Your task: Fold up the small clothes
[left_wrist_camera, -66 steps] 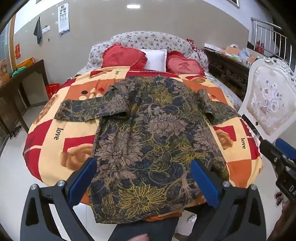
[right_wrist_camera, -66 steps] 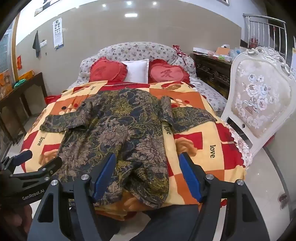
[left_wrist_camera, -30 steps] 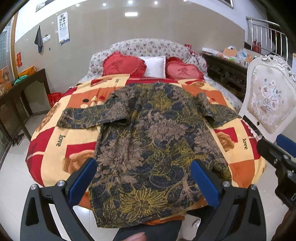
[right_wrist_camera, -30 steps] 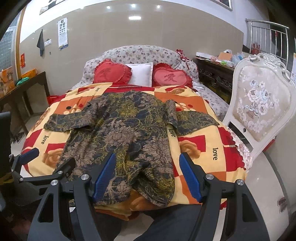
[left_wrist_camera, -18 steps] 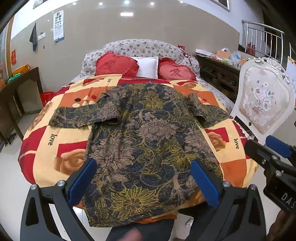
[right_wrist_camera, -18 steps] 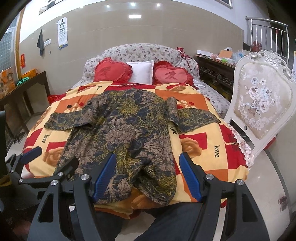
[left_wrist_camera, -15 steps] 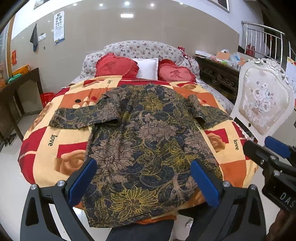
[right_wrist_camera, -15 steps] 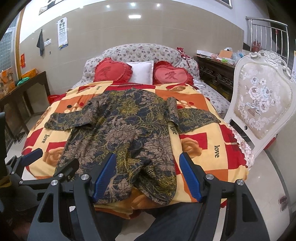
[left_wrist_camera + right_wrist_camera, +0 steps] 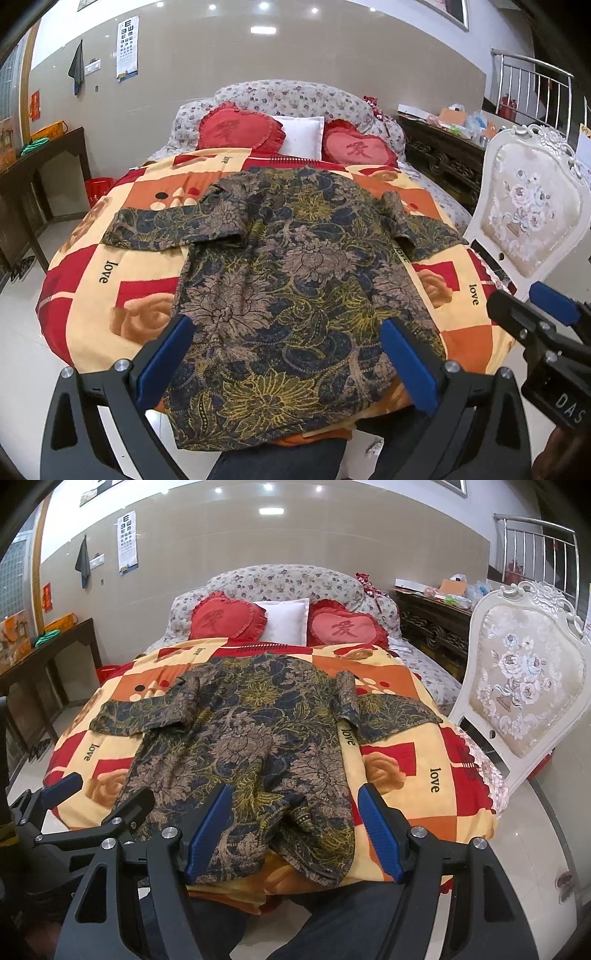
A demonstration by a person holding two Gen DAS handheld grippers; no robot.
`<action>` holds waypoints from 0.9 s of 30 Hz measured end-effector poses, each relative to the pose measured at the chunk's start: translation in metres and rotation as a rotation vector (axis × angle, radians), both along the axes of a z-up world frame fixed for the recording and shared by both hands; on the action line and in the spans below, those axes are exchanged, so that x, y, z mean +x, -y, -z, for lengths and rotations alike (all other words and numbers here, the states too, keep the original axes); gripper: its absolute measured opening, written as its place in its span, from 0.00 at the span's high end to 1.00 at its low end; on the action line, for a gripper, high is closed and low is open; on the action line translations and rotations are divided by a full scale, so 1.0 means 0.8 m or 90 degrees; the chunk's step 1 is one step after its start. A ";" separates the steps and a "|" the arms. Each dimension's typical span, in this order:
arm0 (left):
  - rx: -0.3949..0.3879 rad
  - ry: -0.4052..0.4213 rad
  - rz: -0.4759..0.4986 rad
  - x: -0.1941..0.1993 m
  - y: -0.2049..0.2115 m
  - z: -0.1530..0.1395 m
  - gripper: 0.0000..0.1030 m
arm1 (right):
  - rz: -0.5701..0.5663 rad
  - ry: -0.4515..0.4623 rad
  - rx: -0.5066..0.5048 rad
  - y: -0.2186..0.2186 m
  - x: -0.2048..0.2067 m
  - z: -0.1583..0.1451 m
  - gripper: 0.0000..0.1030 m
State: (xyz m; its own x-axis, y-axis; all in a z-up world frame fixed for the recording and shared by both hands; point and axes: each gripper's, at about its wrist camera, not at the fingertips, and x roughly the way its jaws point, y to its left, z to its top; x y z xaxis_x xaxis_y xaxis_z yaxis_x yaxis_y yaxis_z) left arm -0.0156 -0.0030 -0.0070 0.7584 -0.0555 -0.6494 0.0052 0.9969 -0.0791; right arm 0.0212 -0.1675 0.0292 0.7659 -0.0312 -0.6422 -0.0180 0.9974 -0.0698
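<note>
A dark floral shirt in navy, brown and yellow lies spread flat on the bed, both sleeves out to the sides, its hem hanging over the near edge. My left gripper hovers open above the hem with nothing between its blue pads. Open too, my right gripper hangs over the hem's right part, apart from the cloth. Each gripper shows at the edge of the other's view: the right gripper and the left gripper.
The round bed carries an orange, red and yellow quilt. Red heart cushions and a white pillow lie at its head. A white ornate chair stands at the right. Dark wooden tables flank the bed. A person's legs are below.
The left wrist view has shifted slightly, so the shirt sits a little differently in frame. Both grippers stay open and the shirt has not moved on the bed.
</note>
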 end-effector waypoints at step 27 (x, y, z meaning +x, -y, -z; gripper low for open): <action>0.011 -0.005 -0.009 0.002 0.007 0.009 0.00 | -0.011 0.006 0.013 -0.002 -0.001 -0.001 0.30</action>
State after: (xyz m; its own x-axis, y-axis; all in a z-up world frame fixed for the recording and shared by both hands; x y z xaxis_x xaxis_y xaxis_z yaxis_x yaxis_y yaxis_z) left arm -0.0143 -0.0084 -0.0139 0.7537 -0.0339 -0.6564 -0.0091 0.9980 -0.0620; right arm 0.0204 -0.1656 0.0303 0.7720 -0.0041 -0.6357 -0.0350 0.9982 -0.0489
